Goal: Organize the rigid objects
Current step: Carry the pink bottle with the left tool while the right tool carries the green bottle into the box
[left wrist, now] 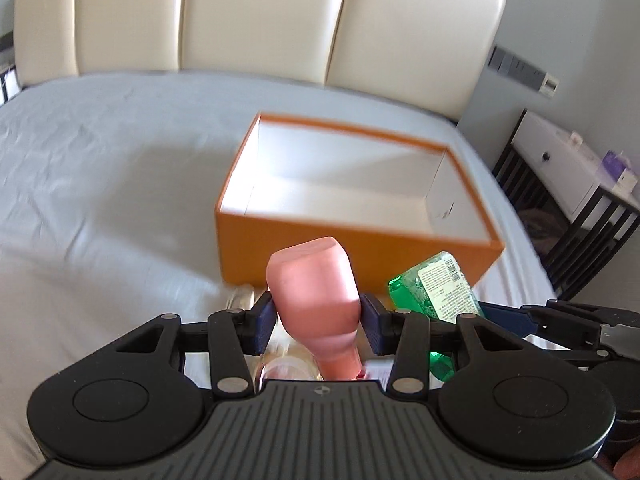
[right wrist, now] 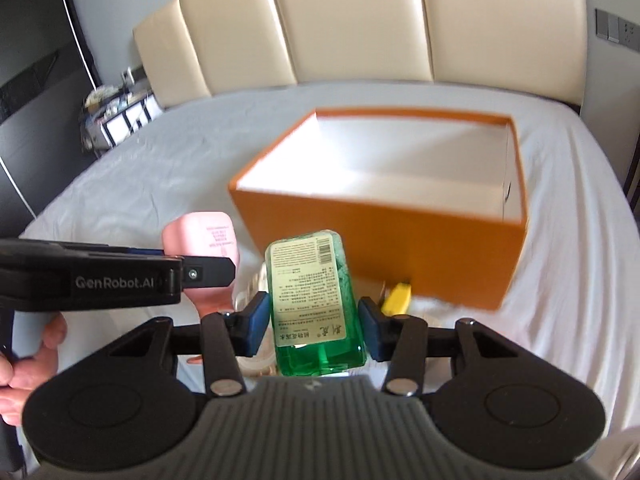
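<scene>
My left gripper (left wrist: 318,322) is shut on a pink bottle (left wrist: 312,280), its blue pads pressing the bottle's sides, bottom end pointing away from me. My right gripper (right wrist: 314,328) is shut on a green liquid bottle (right wrist: 308,280) with a white label, held clear of the bed. The two sit side by side: the green bottle (left wrist: 436,288) shows to the right in the left wrist view, the pink bottle (right wrist: 204,240) to the left in the right wrist view. Just beyond both stands an open orange box (left wrist: 360,248) (right wrist: 380,248) with a bare white inside.
Everything rests on a bed with a pale sheet (left wrist: 100,200) and a cream padded headboard (left wrist: 260,16). A yellow item (right wrist: 396,296) lies by the box's near wall. Clear bottles (left wrist: 240,298) lie beneath the grippers. A white nightstand (left wrist: 560,168) stands at the right. A person's hand (right wrist: 32,360) holds the left gripper.
</scene>
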### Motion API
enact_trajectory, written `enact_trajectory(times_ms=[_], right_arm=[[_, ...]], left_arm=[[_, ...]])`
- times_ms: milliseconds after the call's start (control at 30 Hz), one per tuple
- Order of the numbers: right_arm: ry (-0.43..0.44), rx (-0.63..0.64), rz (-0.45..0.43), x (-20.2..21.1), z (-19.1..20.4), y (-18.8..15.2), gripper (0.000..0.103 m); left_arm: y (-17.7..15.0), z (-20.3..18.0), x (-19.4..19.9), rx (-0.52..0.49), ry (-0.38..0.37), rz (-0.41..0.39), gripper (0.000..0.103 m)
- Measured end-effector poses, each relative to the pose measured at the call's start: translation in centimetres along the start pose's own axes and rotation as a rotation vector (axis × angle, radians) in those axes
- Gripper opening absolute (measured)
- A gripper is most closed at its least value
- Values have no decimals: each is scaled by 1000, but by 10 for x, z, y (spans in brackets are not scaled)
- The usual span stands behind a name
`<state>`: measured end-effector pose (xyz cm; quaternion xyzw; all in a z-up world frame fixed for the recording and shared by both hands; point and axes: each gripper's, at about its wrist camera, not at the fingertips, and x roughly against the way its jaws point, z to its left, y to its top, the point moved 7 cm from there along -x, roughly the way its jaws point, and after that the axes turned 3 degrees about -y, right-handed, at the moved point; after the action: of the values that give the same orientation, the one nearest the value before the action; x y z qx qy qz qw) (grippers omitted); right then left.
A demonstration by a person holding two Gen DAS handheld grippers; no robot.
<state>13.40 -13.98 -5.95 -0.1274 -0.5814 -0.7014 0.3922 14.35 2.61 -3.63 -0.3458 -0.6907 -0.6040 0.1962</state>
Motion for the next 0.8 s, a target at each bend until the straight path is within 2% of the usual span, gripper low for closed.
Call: enact_trajectory(times_ms=[233,333,433,500,600,800], right_arm=[[-72,-19,-134,0,-14,84,48],[-110,-51,-160,-16,-26,112,48],[-152,-74,-163,-40,-36,132,48],[-169,-90,-145,-59,-44,141,48],[-206,-95,-83,-90,-53,144,48],[-227,-161,74,-137,-78,112,48]], left_arm=[[84,-13,-9,-38,-67,-116,51],[114,-16,-27,-53,-84,-116,51],[135,-17,-48,-94,-61,-104,51],[143,-16,-66,-115,-68,-78,51],[143,-11,-98,-122,-71,8,51],[114,-5,-150,-196,-57,164,51]])
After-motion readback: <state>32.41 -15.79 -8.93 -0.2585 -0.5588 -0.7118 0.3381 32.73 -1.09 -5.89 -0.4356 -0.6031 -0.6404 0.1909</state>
